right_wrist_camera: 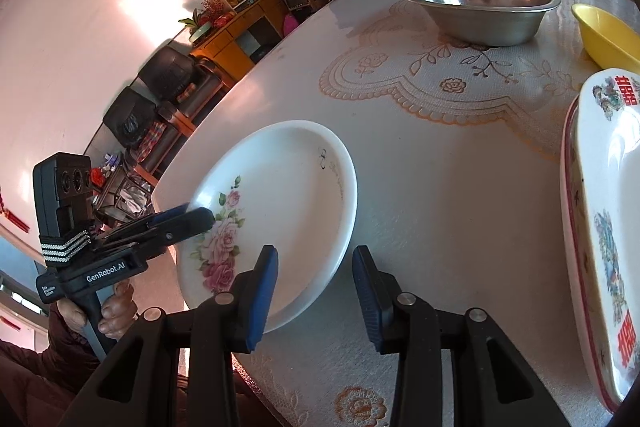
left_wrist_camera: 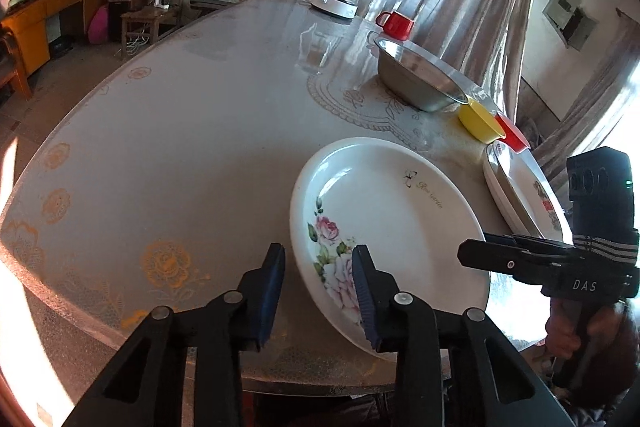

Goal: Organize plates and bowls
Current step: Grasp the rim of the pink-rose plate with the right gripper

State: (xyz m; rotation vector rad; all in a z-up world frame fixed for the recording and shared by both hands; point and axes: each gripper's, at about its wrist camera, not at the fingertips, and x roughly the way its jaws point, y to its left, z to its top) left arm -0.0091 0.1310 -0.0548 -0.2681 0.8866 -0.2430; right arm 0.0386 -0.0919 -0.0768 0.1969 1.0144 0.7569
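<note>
Both grippers at the rose plate, near table edge; neither grips it.
Left wrist view: left gripper (left_wrist_camera: 318,287) stands part open astride the near rim of the rose plate (left_wrist_camera: 384,211); one pad lies over the painted roses, the other outside the rim with a sliver of table (left_wrist_camera: 200,147) showing between, so no clamp. Right gripper (left_wrist_camera: 468,253) hovers at the plate's right rim. Behind it: steel bowl (left_wrist_camera: 420,79), yellow bowl (left_wrist_camera: 478,121), red bowl (left_wrist_camera: 514,133), stacked plates (left_wrist_camera: 516,187). Right wrist view: right gripper (right_wrist_camera: 316,299) is part open and empty, one finger over the near rim of the rose plate (right_wrist_camera: 280,187). Left gripper (right_wrist_camera: 200,217) meets the far rim side-on. Stacked plates (right_wrist_camera: 600,187) lie right, well apart.
</note>
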